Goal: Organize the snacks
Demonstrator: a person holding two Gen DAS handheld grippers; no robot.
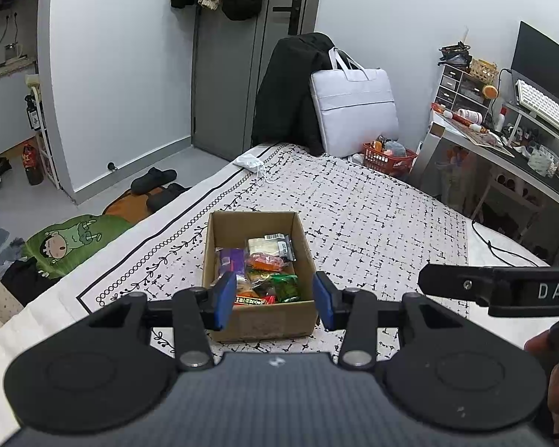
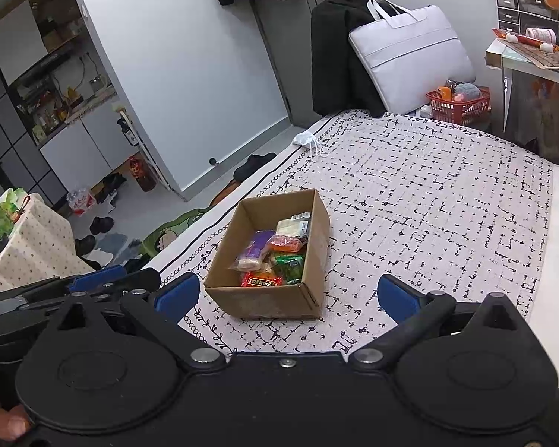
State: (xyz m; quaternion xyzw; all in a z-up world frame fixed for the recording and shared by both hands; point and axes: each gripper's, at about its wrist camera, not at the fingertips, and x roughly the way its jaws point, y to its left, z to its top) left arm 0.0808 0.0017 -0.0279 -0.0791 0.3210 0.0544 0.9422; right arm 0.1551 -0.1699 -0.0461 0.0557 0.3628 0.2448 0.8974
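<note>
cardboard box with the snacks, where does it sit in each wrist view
Left wrist: the cardboard box sits low in the centre, framed between the open left gripper fingers.
Right wrist: the cardboard box lies centre, slightly left, just beyond the open right gripper, turned at an angle.
Shared landmark: the white face mask at the bed's far left edge, beyond the box.

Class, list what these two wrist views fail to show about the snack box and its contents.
- Cardboard box: left wrist view, near corners hidden behind the left gripper fingers.
- Red packet: right wrist view, print too small to read.
- Lower snacks: both views, buried under upper packets.
</note>
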